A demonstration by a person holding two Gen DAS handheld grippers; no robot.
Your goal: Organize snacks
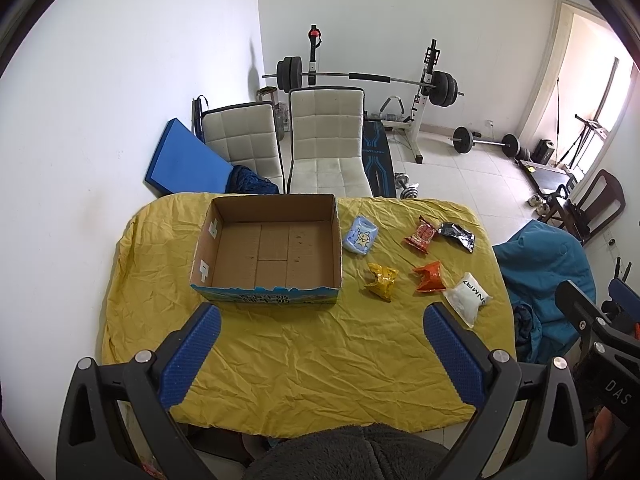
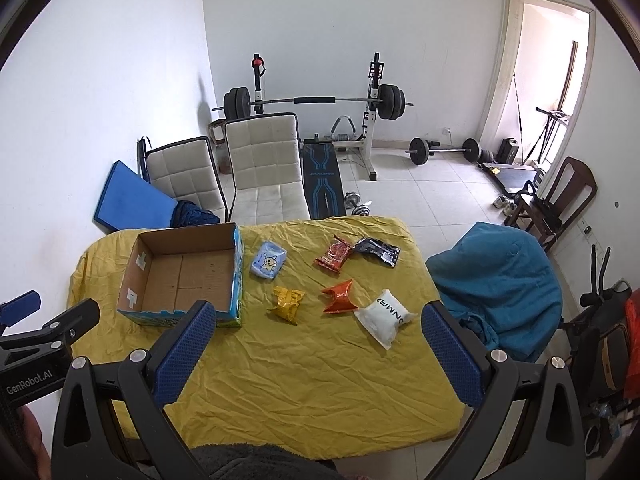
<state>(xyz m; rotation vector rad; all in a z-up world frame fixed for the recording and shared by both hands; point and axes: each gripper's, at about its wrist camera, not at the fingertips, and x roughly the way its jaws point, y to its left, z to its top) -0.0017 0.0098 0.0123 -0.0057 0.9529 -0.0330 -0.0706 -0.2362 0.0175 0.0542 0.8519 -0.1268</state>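
Observation:
An empty cardboard box (image 1: 276, 256) (image 2: 182, 276) sits on the yellow-covered table (image 1: 312, 360) (image 2: 320, 368), left of several snack packets. These are a light blue one (image 1: 362, 236) (image 2: 269, 261), a yellow one (image 1: 382, 281) (image 2: 287, 303), an orange one (image 1: 429, 277) (image 2: 340, 297), a red one (image 1: 421, 235) (image 2: 334, 258), a black one (image 1: 458, 236) (image 2: 377, 251) and a white one (image 1: 467, 299) (image 2: 384, 317). My left gripper (image 1: 320, 316) hangs open above the table's near half. My right gripper (image 2: 318, 314) is open too, holding nothing.
Two pale padded chairs (image 1: 326, 140) (image 2: 266, 168) stand behind the table, with a blue mat (image 1: 186, 160) against the wall. A weight bench and barbell rack (image 1: 376, 80) fill the back. A teal-draped seat (image 2: 496, 280) is right of the table.

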